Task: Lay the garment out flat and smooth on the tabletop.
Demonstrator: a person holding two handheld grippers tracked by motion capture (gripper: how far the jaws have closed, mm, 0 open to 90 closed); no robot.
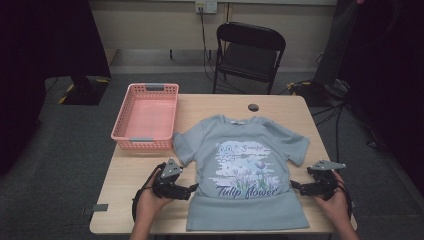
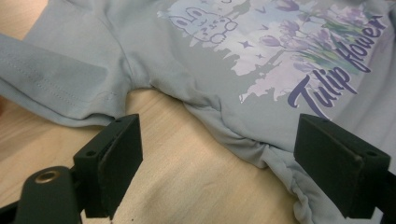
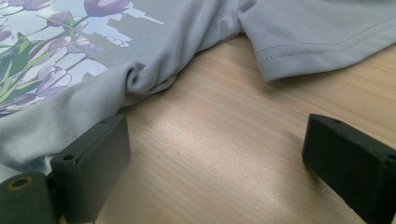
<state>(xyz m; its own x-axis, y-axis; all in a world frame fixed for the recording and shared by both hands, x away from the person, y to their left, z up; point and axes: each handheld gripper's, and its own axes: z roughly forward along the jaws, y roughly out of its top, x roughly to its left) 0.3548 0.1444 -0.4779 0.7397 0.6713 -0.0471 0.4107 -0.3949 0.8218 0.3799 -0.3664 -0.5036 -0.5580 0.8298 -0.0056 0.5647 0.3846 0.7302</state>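
Left gripper view: left gripper (image 2: pixel 217 154) hovering with jaws spread wide, nothing between the pads but bare wood; one jaw sitting just below the sleeve hem, the other lying over the bunched side seam of the T-shirt (image 2: pixel 261 60), contact hard to judge.

Right gripper view: right gripper (image 3: pixel 217 161) likewise gaping, pinching nothing; one jaw resting against the rumpled side edge of the shirt, the other out over open table (image 3: pixel 224 135) below the other sleeve.

High view: left gripper (image 1: pixel 192 189) and right gripper (image 1: pixel 296 187) flanking the shirt at waist height, one at each side edge, tips pointing inward. T-shirt (image 1: pixel 240 220) lying flat, front up, in the middle of the table (image 1: pixel 125 185), collar toward the far edge (print reading "Tulip flower"). Pink basket (image 1: pixel 120 131) sitting at the far left corner, just beside the sleeve. Small dark round object (image 1: pixel 253 107) lying beyond the collar. Black folding chair (image 1: pixel 248 55) standing behind the table.
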